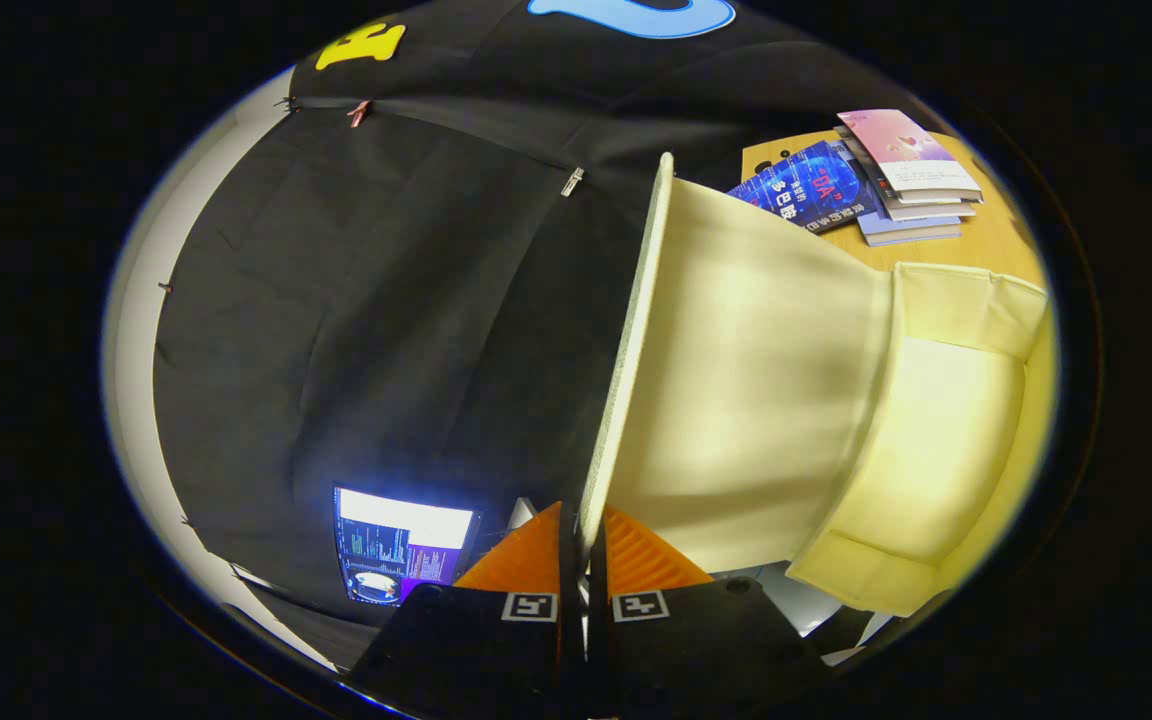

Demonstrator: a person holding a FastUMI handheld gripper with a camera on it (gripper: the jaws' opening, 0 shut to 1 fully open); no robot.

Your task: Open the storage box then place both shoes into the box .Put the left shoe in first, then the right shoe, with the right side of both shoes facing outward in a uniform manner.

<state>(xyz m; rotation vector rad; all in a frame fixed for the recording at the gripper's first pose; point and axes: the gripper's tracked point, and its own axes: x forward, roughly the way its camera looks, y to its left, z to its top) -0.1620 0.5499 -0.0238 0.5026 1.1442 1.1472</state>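
My gripper [581,530] is shut on the front edge of the storage box's lid [736,400], with one finger on each side of the thin edge. The lid is cream-coloured fabric and stands lifted, seen edge-on, running away from the fingers. Its pale inner face leads to the hinge fold and the box body [946,440] beyond. The view is rolled sideways. No shoes show here.
A stack of books [876,180] lies on the wooden table [1011,250] beyond the box. A lit screen [401,545] stands beside the fingers, in front of the black cloth wall.
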